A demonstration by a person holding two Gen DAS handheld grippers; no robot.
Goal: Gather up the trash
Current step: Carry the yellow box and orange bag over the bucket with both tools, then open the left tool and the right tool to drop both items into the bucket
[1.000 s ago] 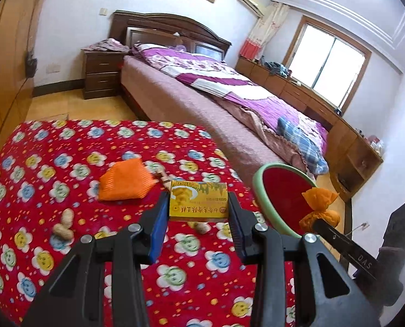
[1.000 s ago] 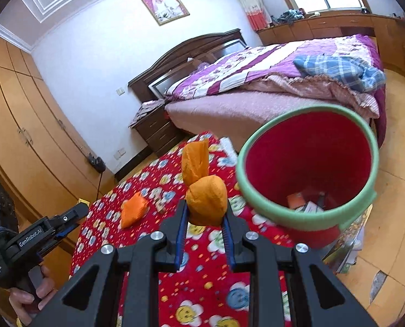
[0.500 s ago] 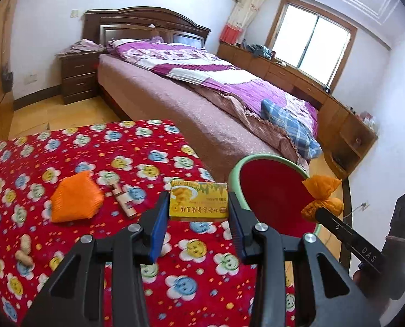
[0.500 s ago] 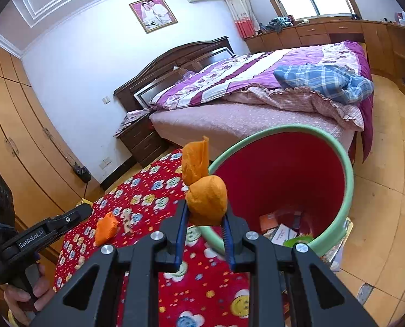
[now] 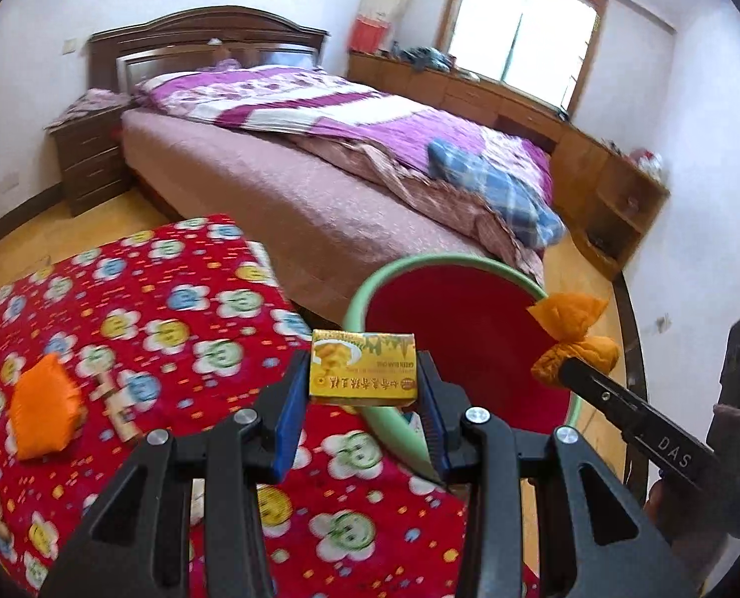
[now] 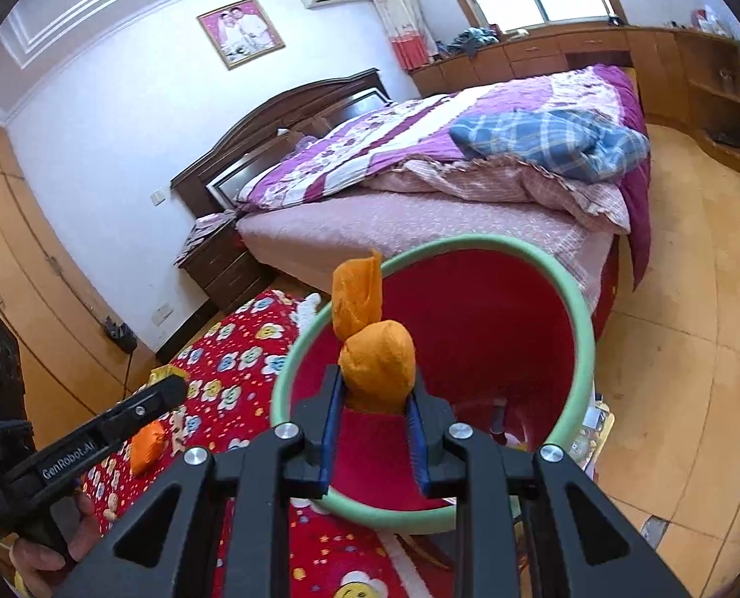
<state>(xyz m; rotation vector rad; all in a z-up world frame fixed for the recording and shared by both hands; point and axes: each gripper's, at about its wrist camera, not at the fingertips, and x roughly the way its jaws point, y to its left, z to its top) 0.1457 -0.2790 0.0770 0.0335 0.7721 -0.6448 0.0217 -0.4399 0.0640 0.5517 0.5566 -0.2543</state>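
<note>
My left gripper (image 5: 362, 388) is shut on a small yellow box (image 5: 362, 368) and holds it at the near rim of the red bin with a green rim (image 5: 355, 299). My right gripper (image 6: 374, 408) is shut on a knotted orange bag (image 6: 377, 359) and holds it over the bin's (image 6: 576, 309) open mouth; the bag also shows in the left wrist view (image 5: 576, 336). Another orange bag (image 5: 43, 411) lies on the red flowered tablecloth (image 5: 170, 269); it also shows in the right wrist view (image 6: 146, 444).
A small stick-shaped wrapper (image 5: 115, 403) lies beside the orange bag on the cloth. Some trash lies at the bottom of the bin (image 6: 499, 428). A large bed (image 5: 350, 184) stands just behind the table and bin. Wooden floor (image 6: 693, 349) lies to the right.
Both grippers have moved right toward the bin. The yellow box now sits at the bin's near rim and the knotted orange bag is over its mouth. Both grips are unchanged.
</note>
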